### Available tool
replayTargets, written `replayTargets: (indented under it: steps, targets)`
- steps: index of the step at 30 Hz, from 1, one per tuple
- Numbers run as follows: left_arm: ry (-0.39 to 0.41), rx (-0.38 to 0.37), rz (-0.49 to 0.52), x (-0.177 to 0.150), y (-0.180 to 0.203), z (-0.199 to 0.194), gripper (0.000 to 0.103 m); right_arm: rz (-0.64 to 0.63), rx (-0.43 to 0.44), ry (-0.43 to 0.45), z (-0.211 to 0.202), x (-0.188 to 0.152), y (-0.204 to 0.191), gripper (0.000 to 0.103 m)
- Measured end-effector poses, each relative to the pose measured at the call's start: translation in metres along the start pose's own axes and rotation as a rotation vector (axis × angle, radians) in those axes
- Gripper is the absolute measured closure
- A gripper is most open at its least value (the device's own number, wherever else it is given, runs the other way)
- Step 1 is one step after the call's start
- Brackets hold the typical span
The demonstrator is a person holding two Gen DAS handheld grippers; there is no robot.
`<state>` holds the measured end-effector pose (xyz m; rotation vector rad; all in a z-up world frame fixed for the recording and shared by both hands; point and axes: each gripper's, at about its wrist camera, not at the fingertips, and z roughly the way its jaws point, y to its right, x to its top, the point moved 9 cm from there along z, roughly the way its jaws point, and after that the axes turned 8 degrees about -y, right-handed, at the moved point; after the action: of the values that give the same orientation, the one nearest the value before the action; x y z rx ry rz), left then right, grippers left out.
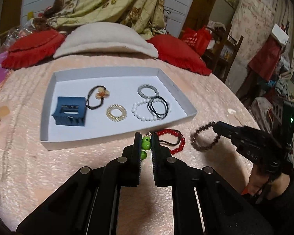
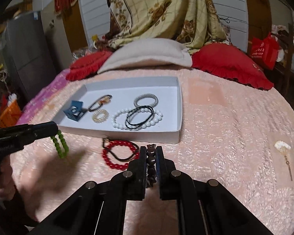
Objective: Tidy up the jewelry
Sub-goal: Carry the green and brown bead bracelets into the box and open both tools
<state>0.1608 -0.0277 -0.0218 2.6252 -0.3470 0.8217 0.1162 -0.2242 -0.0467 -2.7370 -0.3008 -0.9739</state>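
My left gripper (image 1: 146, 139) is shut on a green bead bracelet (image 1: 146, 143), lifted off the pink bedspread; from the right wrist view the green bead bracelet (image 2: 60, 145) dangles from that gripper (image 2: 56, 130). My right gripper (image 2: 151, 149) is shut on a dark brown bead bracelet (image 2: 151, 159), which hangs as a loop (image 1: 204, 137) from the right gripper (image 1: 214, 126) in the left view. A white tray (image 1: 49, 144) holds a blue hair claw (image 1: 70, 111), a flower hair tie (image 1: 102, 94), a clear coil tie (image 1: 116, 112), a white bead bracelet (image 1: 144, 110), black ties (image 1: 159, 106) and a grey band (image 1: 148, 91).
A red bead bracelet (image 1: 178, 142) with a brown hair tie (image 2: 120, 152) lies on the bedspread just before the tray. A small white hair clip (image 2: 283, 146) lies far right. Red pillows (image 1: 178, 52) and a beige cushion (image 1: 105, 39) line the back.
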Motion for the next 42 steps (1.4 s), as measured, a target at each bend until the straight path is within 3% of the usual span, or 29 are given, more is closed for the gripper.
replayTargets:
  steps: [11,35,42]
  targets:
    - [-0.042,0.13,-0.038,-0.007,-0.021,0.015,0.095,-0.038,0.046,0.031,-0.014,0.006,-0.026,0.095]
    - [-0.035,0.178,-0.033,-0.01,-0.028,0.018,0.095,-0.07,0.086,0.021,-0.011,0.009,-0.05,0.095]
    - [0.002,0.168,-0.054,-0.001,-0.017,-0.013,0.095,-0.053,0.129,0.063,-0.025,0.021,-0.052,0.095]
